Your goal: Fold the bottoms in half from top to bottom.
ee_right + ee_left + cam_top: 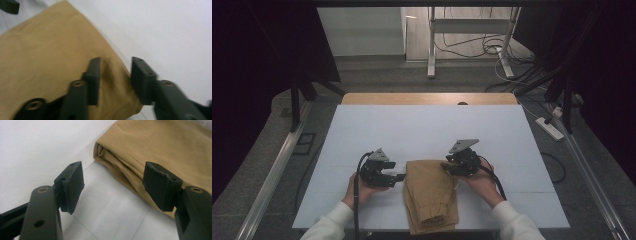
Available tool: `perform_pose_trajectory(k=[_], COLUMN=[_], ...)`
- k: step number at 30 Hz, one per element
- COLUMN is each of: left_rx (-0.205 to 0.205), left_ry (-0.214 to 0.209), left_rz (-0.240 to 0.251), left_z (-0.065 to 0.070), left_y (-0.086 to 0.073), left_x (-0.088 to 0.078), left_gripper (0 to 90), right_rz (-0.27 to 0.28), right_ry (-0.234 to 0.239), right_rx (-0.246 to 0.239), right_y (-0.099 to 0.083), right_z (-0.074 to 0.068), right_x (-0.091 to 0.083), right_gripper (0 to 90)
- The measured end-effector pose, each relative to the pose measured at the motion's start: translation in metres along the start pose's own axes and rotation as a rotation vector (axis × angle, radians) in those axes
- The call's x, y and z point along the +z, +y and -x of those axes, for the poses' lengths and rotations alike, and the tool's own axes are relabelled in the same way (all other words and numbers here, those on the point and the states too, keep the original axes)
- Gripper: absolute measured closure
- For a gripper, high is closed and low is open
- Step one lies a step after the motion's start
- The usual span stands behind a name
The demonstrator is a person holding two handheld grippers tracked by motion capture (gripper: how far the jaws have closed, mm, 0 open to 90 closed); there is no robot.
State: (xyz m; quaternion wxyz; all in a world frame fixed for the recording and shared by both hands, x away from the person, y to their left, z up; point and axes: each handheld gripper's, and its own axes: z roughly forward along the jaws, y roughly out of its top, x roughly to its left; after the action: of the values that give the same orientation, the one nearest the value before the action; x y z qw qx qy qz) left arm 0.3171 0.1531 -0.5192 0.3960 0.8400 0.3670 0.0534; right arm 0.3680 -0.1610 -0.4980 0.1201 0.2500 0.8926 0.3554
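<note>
With its jaws standing apart, the left hand-held gripper (398,176) sits just beside the left side of the folded tan trousers (431,192), nothing between the pads. Left gripper view: one pad (71,185) over bare white desk top, the other pad (160,185) in front of the trousers' folded edge (117,161); contact there cannot be told. Left hand (362,186) holds the gripper body from below, white sleeve (329,225) running off the near edge.

Right hand-held gripper (447,166) is at the far right corner of the trousers, jaws parted. Right gripper view: the cloth edge (117,75) runs through the gap between the two pads, no pad pressing on it; frame is slightly blurred. Right hand (482,182) cups that gripper, black cable (494,177) trailing over the wrist, grey three-cornered plate (463,145) on top.

Trousers lie folded into a narrow stack near the middle of the desk's near edge, waistband end hanging slightly over that edge, long side pointing toward the far edge. White desk (422,130) top; a wooden strip (427,98) shows along its far edge.
</note>
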Motion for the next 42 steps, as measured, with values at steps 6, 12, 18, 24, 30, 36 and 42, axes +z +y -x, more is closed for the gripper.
perform_pose_trajectory(k=[6,12,18,24,30,36,42], left_rx=[-0.037,-0.044,-0.057,-0.057,-0.046,-0.064,-0.056], left_ry=[-0.005,-0.003,0.009,-0.011,-0.013,-0.020,-0.012], left_rz=[0.021,0.021,0.017,-0.020,-0.071,-0.106,-0.123], left_z=[-0.003,-0.006,-0.008,-0.006,-0.006,-0.011,-0.011], left_y=[0.004,0.011,0.020,0.031,0.036,0.031,0.030], left_x=[-0.002,-0.002,0.006,0.021,0.037,0.044,0.049], left_gripper=[31.8,30.3,29.3,26.8,24.1,21.4,19.1], right_rz=[0.008,0.009,0.006,-0.011,-0.035,-0.080,-0.097], right_ry=[0.016,0.041,0.050,0.070,0.079,0.074,0.089], right_rx=[0.020,0.063,0.083,0.096,0.101,0.086,0.099], right_y=[0.000,-0.003,-0.004,-0.005,-0.008,-0.011,-0.013], right_z=[0.003,0.011,0.016,0.017,0.016,0.013,0.013], right_x=[-0.008,-0.011,-0.010,-0.006,-0.001,0.008,0.013], right_gripper=[45.1,40.1,39.1,37.2,35.7,33.4,32.4])
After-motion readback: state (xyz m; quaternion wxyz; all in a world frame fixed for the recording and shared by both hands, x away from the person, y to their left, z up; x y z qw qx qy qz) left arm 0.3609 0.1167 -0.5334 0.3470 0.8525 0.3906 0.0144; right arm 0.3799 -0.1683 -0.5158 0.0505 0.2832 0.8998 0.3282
